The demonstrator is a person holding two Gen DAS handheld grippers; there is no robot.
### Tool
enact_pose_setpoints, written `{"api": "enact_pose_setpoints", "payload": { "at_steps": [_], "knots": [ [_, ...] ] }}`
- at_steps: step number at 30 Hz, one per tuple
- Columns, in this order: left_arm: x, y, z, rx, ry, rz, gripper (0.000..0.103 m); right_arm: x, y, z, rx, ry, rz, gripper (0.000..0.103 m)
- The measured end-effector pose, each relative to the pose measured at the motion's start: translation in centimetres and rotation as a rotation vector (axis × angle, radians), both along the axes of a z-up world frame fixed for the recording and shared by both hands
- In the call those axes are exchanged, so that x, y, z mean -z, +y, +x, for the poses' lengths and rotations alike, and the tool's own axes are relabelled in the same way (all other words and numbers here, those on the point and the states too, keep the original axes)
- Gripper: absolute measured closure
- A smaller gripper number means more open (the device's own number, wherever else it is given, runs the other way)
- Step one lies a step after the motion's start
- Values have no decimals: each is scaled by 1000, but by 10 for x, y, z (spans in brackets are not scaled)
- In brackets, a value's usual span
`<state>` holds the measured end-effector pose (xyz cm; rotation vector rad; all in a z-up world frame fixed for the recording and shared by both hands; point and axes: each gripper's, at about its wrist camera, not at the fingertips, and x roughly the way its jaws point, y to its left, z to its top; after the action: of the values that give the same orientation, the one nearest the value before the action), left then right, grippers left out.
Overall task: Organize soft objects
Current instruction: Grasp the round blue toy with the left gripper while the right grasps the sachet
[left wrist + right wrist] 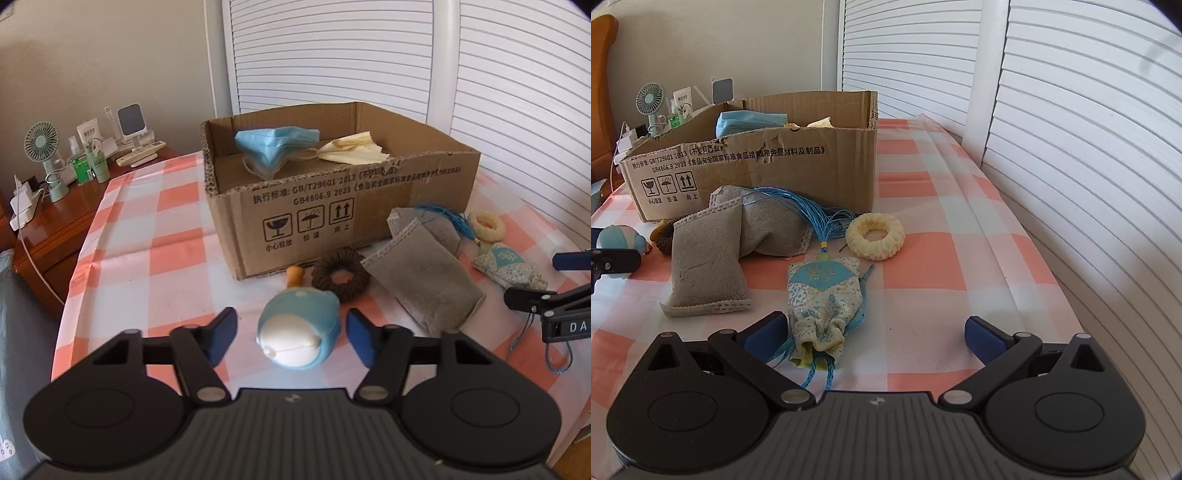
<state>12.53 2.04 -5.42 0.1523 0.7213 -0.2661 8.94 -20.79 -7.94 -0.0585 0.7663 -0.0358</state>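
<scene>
A blue and white plush toy (299, 328) lies on the checked cloth between the pads of my left gripper (291, 334), with a narrow gap on each side; that gripper is open. Beyond it stands the cardboard box (332, 206), holding a blue face mask (275, 147) and a yellow cloth (351, 149). In front of the box lie a brown knitted ring (341, 275), grey pouches (424, 280) and a cream ring (874, 236). My right gripper (875, 334) is open. A blue patterned sachet (823, 295) lies beside its left pad.
A wooden side table (55, 221) at the left carries a small fan (41, 144), bottles and chargers. White louvred doors (1071, 129) run along the right edge of the table. A small orange piece (295, 275) lies next to the brown ring.
</scene>
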Motion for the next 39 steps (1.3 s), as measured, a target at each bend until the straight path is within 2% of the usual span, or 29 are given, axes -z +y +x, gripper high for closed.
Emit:
{"api": "enact_pose_setpoints", "payload": {
  "at_steps": [1,2,3,9,14,15,17,21,23,27,31,39],
  "knots": [
    [0,-1,1,3,-3,-1,50,0,0,0,-1,-3,0,0],
    [0,-2,2,9,-2,-2,57,0,0,-1,-1,-5,-1,0],
    [0,-3,4,12,1,-5,58,0,0,-1,-1,-7,-2,0],
    [-1,-4,3,19,18,-25,58,0,4,-4,-36,-16,-6,0],
    [-2,-1,-8,1,35,-48,58,0,14,-4,-111,-27,-26,1],
    [-1,0,-10,1,40,-56,58,-1,16,-3,-126,-28,-29,3],
    [-1,0,-13,-4,43,-57,58,-3,19,-3,-162,-31,-25,16],
    [-2,-2,-14,-3,43,-53,58,-7,25,-1,-207,-34,-44,28],
    [-2,-2,-14,-1,43,-52,58,-8,24,1,-218,-30,-34,40],
    [-2,-2,-13,5,42,-56,58,-10,19,4,-223,-21,-23,55],
    [-2,-1,-13,12,45,-59,58,-13,18,5,-222,-11,-19,66],
    [-12,1,-15,62,61,-29,59,-33,13,-5,-279,-10,-11,70]
  ]
}}
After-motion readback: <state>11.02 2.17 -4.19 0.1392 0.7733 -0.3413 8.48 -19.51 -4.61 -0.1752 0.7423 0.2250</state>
